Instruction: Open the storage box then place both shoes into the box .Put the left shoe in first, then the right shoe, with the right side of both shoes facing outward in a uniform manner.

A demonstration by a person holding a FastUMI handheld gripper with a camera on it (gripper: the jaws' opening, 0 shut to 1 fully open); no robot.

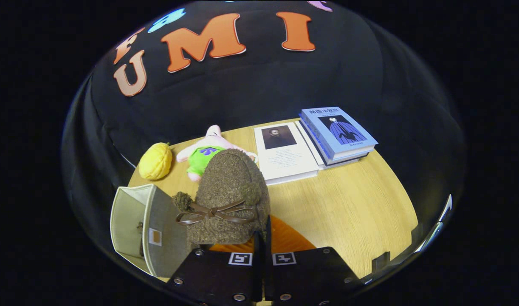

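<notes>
Just right of the open storage box (132, 221) on the table (353, 212), my gripper (262, 231) is clenched on the fuzzy brown shoe (229, 191), which I judge must next swing left into the box.

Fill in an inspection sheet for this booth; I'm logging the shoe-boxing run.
Surface: light wooden table.
Job's things: brown fuzzy shoe with leather bow held up just ahead of the fingers; beige storage box open beside it, something dark inside, unclear.
Clutter: yellow knitted ball, pink-and-green plush toy, white book, blue book stack.
Grippers: gripper closed on the shoe's edge.
Cables: nothing seen.
Surroundings: black cloth wall.
</notes>
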